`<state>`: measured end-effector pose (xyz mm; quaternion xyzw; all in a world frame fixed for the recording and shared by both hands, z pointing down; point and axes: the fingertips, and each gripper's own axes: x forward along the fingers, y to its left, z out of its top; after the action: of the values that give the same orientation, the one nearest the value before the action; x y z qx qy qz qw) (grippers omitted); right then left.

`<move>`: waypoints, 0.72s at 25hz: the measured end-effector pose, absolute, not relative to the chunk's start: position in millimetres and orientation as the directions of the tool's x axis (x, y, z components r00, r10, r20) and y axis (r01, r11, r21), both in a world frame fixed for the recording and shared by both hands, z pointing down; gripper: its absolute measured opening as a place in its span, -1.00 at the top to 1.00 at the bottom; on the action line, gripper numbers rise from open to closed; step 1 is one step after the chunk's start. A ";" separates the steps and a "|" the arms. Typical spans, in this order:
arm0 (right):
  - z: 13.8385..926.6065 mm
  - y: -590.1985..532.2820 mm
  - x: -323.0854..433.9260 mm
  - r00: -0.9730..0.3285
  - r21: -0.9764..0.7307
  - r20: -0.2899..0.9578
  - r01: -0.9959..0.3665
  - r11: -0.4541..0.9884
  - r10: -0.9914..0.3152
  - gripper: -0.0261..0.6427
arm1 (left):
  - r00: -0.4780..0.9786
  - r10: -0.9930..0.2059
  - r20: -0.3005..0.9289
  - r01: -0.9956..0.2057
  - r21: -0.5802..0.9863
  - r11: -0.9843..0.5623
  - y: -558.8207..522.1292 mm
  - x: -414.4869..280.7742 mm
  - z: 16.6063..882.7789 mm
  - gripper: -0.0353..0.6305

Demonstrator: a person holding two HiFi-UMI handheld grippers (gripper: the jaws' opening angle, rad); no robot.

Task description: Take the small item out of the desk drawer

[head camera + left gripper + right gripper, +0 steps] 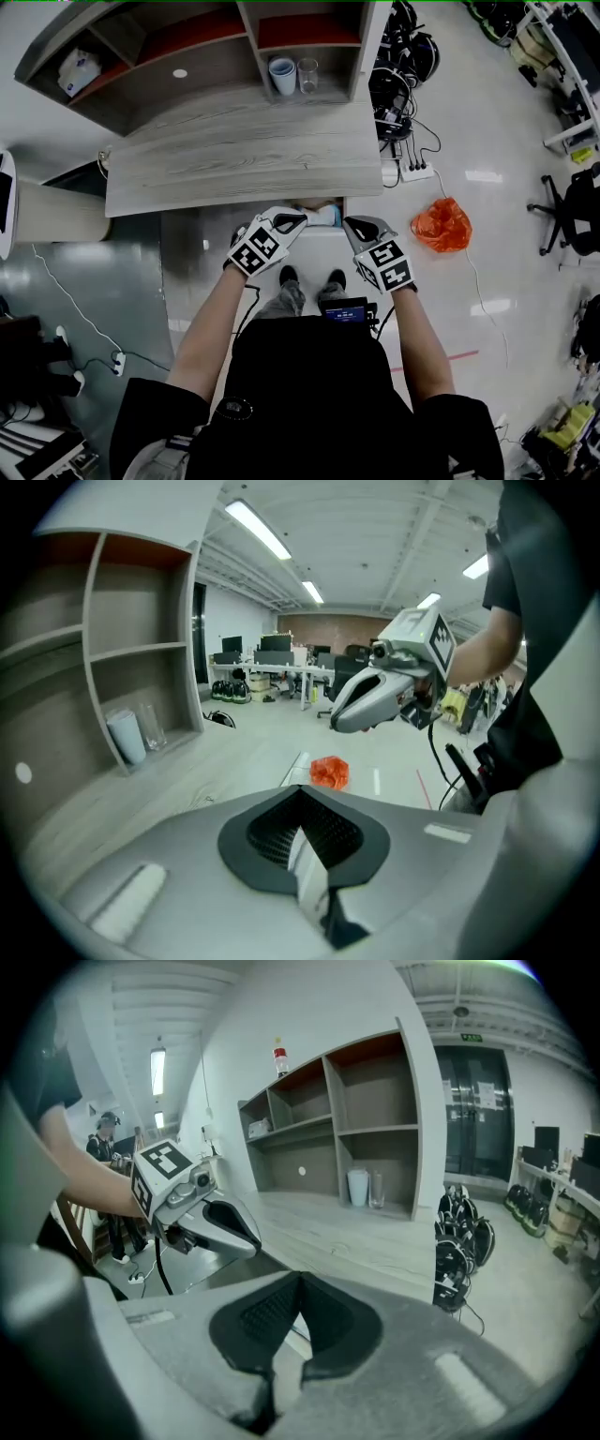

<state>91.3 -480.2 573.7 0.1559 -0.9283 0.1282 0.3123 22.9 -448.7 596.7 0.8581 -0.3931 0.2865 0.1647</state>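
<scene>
Desk (234,159) is filling the upper middle of the head view, with the person standing at its front edge and a shelf unit (187,56) sitting along its far side. Drawer (339,208) is showing just under the desk's front edge, apparently pulled partway out. A pale bluish-white thing (322,217) is lying in that opening, probably the small item, though it is too small to name. Judging from this, the opening step is looking done, while the grasp and the lift out are both remaining; nothing is being carried yet. Both forearms are reaching forward from the body toward the desk front, with the grippers angling downward and inward so their tips are converging on the drawer opening. Left gripper (298,221) is hanging just left of the pale thing, jaws pressed together with nothing in them. Right gripper (350,224) is hanging just to the thing's right, jaws likewise meeting at the tips and carrying nothing. Either pair will be needing to spread before any pickup.
</scene>
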 end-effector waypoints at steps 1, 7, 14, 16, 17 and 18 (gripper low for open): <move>577.7 -480.8 90.9 -0.758 -0.145 0.621 -0.363 0.920 -0.201 0.92 | 0.513 -0.566 0.645 -0.759 0.033 -0.650 -449.8 23.4 604.8 0.89; 603.6 -493.2 87.6 -0.762 -0.169 0.630 -0.326 0.930 -0.152 0.92 | 0.450 -0.470 0.760 -0.701 -0.025 -0.712 -460.4 33.4 659.8 0.79; 638.8 -500.7 90.3 -0.755 -0.194 0.646 -0.304 0.933 -0.112 0.92 | 0.396 -0.362 0.844 -0.657 -0.015 -0.754 -457.8 49.3 731.0 0.60; 648.0 -503.8 91.4 -0.753 -0.197 0.650 -0.300 0.933 -0.104 0.92 | 0.374 -0.333 0.866 -0.641 -0.018 -0.767 -458.9 51.2 750.1 0.51; 651.9 -505.0 91.4 -0.752 -0.199 0.651 -0.298 0.934 -0.101 0.92 | 0.363 -0.319 0.875 -0.635 -0.018 -0.773 -459.6 51.3 759.3 0.49; 655.8 -505.9 91.1 -0.752 -0.201 0.652 -0.296 0.934 -0.098 0.92 | 0.353 -0.306 0.884 -0.630 -0.017 -0.776 -460.5 50.8 768.2 0.48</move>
<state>91.1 -505.9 655.8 0.1065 -0.9242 0.1475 0.3359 50.8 -460.5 768.2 0.8057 -0.2905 0.4889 0.1657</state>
